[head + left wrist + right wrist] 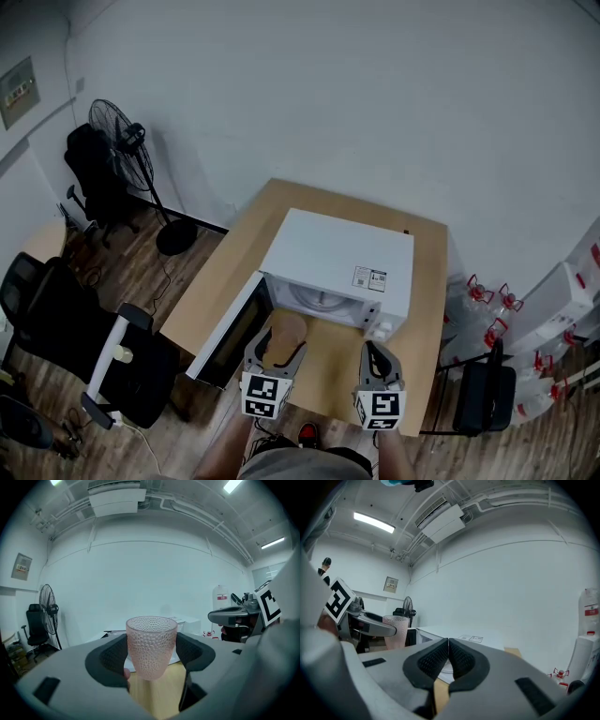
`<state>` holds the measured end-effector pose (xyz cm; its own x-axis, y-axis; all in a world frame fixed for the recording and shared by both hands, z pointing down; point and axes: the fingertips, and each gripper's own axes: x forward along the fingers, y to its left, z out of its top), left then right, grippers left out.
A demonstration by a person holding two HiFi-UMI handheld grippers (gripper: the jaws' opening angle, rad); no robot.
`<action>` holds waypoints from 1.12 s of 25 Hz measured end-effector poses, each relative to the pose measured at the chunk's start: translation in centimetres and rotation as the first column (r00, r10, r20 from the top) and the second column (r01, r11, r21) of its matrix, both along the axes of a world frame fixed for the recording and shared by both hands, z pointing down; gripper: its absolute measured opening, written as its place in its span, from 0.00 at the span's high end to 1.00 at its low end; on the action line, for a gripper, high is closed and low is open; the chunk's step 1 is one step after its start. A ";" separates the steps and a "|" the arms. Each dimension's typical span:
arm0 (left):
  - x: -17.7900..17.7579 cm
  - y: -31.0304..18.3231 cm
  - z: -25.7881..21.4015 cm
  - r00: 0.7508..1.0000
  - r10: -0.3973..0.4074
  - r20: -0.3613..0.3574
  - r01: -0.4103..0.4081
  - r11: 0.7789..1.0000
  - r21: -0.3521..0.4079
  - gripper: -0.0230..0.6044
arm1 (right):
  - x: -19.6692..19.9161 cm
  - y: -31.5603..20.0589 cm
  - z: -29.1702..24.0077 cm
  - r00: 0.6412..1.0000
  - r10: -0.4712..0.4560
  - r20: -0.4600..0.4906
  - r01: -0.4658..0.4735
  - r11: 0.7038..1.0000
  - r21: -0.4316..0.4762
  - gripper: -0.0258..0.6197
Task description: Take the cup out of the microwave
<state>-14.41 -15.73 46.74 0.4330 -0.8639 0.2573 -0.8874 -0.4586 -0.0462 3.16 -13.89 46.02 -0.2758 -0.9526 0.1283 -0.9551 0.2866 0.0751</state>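
Left claw [152, 651] is clamped on the pink dimpled cup [151, 641], held upright
Right claw [448, 660] is seen clenched, empty; the microwave [342, 255] is seen open on the surface [427, 281]

Left tongs [151, 654] clamped round the cup [151, 637] — right tongs [448, 660] pressed together, empty, alongside

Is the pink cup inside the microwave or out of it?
Out. The left gripper holds the cup upright between its jaws, in front of the open microwave.
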 end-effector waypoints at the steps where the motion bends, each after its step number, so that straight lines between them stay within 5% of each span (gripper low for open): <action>1: 0.0 0.3 0.0 1.000 0.001 0.001 -0.001 1.000 -0.002 0.42 | 0.0 0.1 0.0 1.000 0.000 0.001 0.000 1.000 0.001 0.93; 28: 1.0 2.2 -0.2 1.000 -0.009 0.003 0.009 1.000 -0.004 0.42 | 0.9 1.0 0.6 1.000 -0.008 0.003 0.008 1.000 -0.018 0.93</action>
